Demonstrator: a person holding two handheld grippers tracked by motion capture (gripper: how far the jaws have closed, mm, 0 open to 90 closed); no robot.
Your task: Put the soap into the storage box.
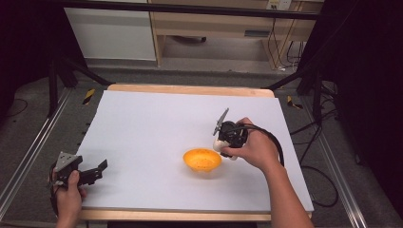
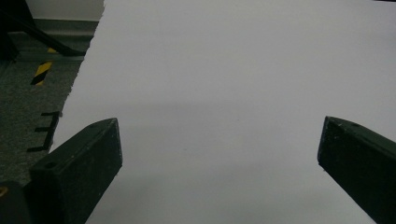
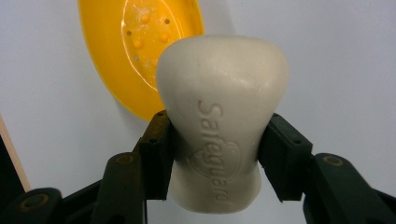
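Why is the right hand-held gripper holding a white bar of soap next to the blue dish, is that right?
Nearly. The right hand-held gripper does hold the white bar of soap, pinched between its jaws, but the dish beside it is orange-yellow, not blue. The right gripper view shows the colour up close, and the high view shows the dish on the white table.

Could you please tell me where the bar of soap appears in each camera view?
High view: soap below the right gripper, beside the yellow dish.
Left gripper view: not in it.
Right gripper view: centre, clamped between the jaws.
Shared landmark: the yellow dish.
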